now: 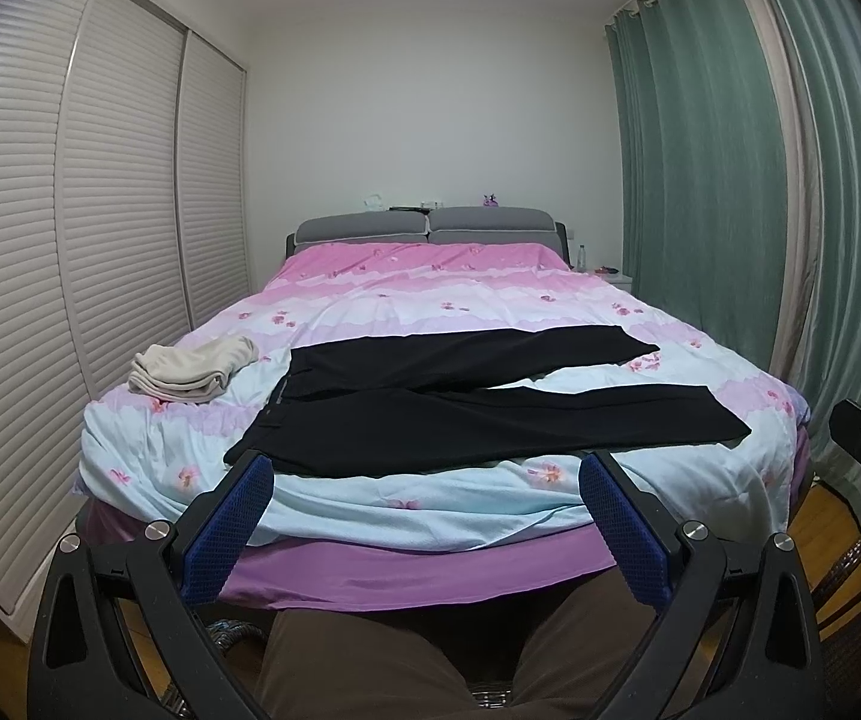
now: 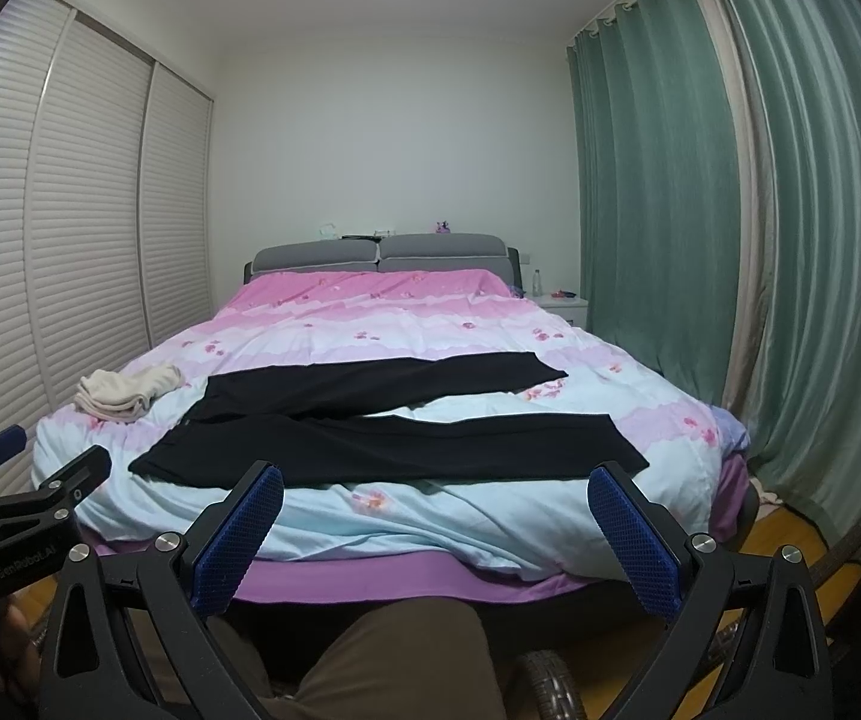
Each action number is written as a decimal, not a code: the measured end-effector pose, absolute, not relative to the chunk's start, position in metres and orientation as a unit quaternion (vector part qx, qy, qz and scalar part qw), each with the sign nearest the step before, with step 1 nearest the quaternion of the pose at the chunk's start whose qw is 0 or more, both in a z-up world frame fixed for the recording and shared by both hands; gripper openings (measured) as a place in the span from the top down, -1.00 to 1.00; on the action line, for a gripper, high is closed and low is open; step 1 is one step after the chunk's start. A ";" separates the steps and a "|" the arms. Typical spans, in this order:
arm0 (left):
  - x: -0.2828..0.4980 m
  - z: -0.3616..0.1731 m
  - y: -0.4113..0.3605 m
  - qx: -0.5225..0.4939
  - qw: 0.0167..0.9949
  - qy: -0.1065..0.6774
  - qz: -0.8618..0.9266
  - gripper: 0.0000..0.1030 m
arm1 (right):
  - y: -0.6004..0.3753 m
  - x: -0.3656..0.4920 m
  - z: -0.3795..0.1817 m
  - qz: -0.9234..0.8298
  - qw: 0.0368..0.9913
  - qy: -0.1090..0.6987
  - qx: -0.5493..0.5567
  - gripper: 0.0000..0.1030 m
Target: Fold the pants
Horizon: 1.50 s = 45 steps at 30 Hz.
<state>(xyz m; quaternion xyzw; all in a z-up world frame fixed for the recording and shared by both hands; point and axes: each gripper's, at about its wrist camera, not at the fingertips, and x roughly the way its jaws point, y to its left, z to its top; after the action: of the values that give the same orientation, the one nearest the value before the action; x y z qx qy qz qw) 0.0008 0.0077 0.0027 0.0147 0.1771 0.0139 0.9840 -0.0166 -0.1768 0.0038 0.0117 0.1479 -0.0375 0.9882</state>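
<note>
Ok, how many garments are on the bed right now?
2. The black pants lie spread flat across the near half of the bed, waist to the left. A cream folded garment sits at the bed's left edge, beside the waistband. None other visible.

The near hem of the black pants [image 1: 478,420] is lying partly behind the blue pads [image 1: 232,525] of the left gripper [image 1: 427,468]. In the right wrist view the left gripper is being cut off by the picture's left edge. Small items on the headboard [image 1: 424,225] and the nightstand [image 2: 565,303] are appearing too small to identify. The person's brown-trousered legs [image 1: 382,660] are running out of the lower edge. A dark wheel-like object [image 2: 547,684] is showing only in part.
</note>
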 end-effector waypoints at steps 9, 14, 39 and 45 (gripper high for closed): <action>-0.001 0.003 0.006 0.015 0.984 0.175 0.014 -1.00 | -0.176 -0.017 0.006 -0.038 0.988 0.147 0.012 -0.99; -0.001 0.003 0.006 0.016 0.984 0.175 0.014 -1.00 | -0.176 -0.017 0.005 -0.038 0.988 0.147 0.012 -0.99; -0.003 0.003 0.004 0.018 0.985 0.170 0.015 -1.00 | -0.178 -0.017 0.007 -0.040 0.988 0.147 0.014 -0.99; -0.003 0.006 0.005 0.023 0.986 0.163 0.014 -1.00 | -0.178 -0.017 0.006 -0.042 0.988 0.147 0.015 -0.99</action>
<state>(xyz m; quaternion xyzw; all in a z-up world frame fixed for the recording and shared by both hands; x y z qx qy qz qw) -0.0034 0.0048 0.0060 0.0229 0.1634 0.0143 0.9862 -0.0169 -0.1779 0.0057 0.0146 0.1468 -0.0418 0.9882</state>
